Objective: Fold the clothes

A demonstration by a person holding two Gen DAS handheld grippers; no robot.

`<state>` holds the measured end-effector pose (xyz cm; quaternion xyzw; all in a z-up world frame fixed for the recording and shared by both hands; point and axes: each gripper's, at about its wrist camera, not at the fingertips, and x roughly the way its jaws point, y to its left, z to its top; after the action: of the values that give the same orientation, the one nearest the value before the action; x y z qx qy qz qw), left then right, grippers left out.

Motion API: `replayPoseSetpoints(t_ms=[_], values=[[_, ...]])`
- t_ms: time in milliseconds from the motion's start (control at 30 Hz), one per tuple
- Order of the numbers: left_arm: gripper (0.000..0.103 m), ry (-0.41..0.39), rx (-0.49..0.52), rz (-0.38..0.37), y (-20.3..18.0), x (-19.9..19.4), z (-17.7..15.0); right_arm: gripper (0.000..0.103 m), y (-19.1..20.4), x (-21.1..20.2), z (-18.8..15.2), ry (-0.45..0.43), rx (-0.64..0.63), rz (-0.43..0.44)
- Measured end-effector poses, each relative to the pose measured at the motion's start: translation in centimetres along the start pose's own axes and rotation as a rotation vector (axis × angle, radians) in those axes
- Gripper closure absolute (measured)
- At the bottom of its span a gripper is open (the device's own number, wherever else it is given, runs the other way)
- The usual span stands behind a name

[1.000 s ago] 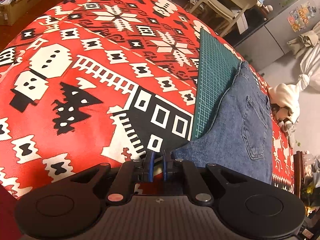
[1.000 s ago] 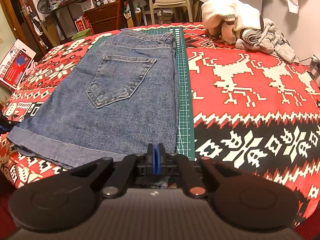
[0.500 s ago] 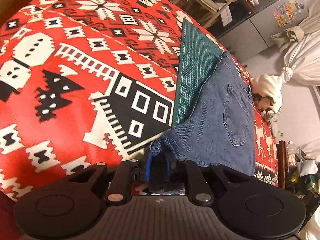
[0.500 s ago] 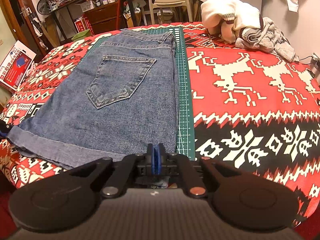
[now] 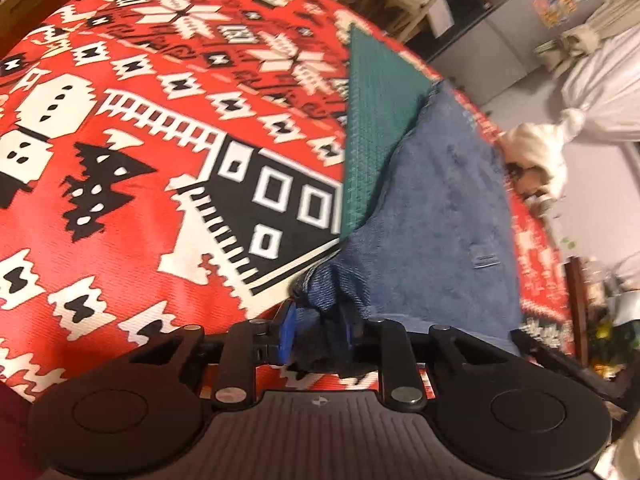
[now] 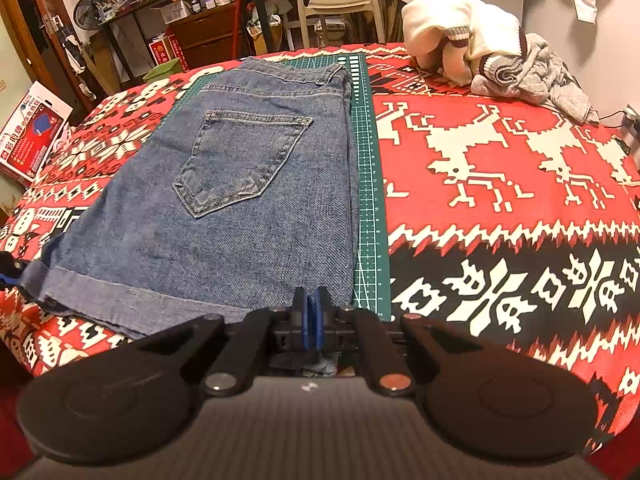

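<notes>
Blue denim shorts (image 6: 240,200) lie folded, back pocket up, over a green cutting mat (image 6: 370,200) on a red patterned tablecloth (image 6: 500,160). My right gripper (image 6: 311,320) is shut on the hem's near right end, with a scrap of denim showing under its pads. My left gripper (image 5: 318,332) is shut on the hem's left corner, which bunches up between the blue pads (image 5: 289,332). In the left wrist view the shorts (image 5: 440,200) stretch away to the right. The right wrist view catches the left gripper's tip (image 6: 8,272) at the far left edge.
A heap of white and grey knitwear (image 6: 480,60) sits at the table's far right corner. Beyond the table stand a pale chair (image 6: 332,0), cluttered shelves and a red-and-white box (image 6: 28,136) on the floor at left.
My left gripper has moved onto the hem corner and taken hold of it, and the denim there now bunches upward. The right gripper has stayed shut in place.
</notes>
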<state>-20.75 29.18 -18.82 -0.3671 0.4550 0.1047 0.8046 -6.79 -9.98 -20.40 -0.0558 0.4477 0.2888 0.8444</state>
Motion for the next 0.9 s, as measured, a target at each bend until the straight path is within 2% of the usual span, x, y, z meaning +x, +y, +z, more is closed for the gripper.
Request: replayPoseSetpoints(t_ms=[100, 200, 300, 600, 667, 700, 800, 900], values=[[0.100, -0.023, -0.014, 0.042, 0.0, -0.2, 0.1, 0.098, 0.0, 0.0, 0.0, 0.001, 0.000, 0.001], [0.103, -0.065, 0.005, 0.123, -0.3, -1.0, 0.2, 0.098, -0.1, 0.0, 0.1, 0.002, 0.000, 0.002], [0.103, -0.083, -0.005, 0.142, 0.3, -1.6, 0.2, 0.098, -0.1, 0.1, 0.1, 0.002, 0.000, 0.003], [0.099, -0.081, -0.170, -0.106, 3.0, -2.5, 0.3, 0.097, -0.1, 0.1, 0.1, 0.003, -0.002, 0.001], [0.090, -0.091, -0.192, -0.140, 3.1, -2.7, 0.3, 0.097, 0.0, 0.1, 0.1, 0.004, -0.001, 0.001], [0.082, -0.094, -0.202, -0.156, 3.2, -2.7, 0.4, 0.097, 0.0, 0.1, 0.1, 0.004, -0.001, 0.001], [0.081, -0.098, -0.219, -0.191, 3.4, -2.6, 0.6, 0.097, 0.0, 0.1, 0.2, 0.004, -0.003, -0.001], [0.081, -0.081, -0.200, -0.149, 3.0, -1.8, 0.9, 0.097, 0.1, 0.1, 0.1, 0.004, -0.004, -0.001]])
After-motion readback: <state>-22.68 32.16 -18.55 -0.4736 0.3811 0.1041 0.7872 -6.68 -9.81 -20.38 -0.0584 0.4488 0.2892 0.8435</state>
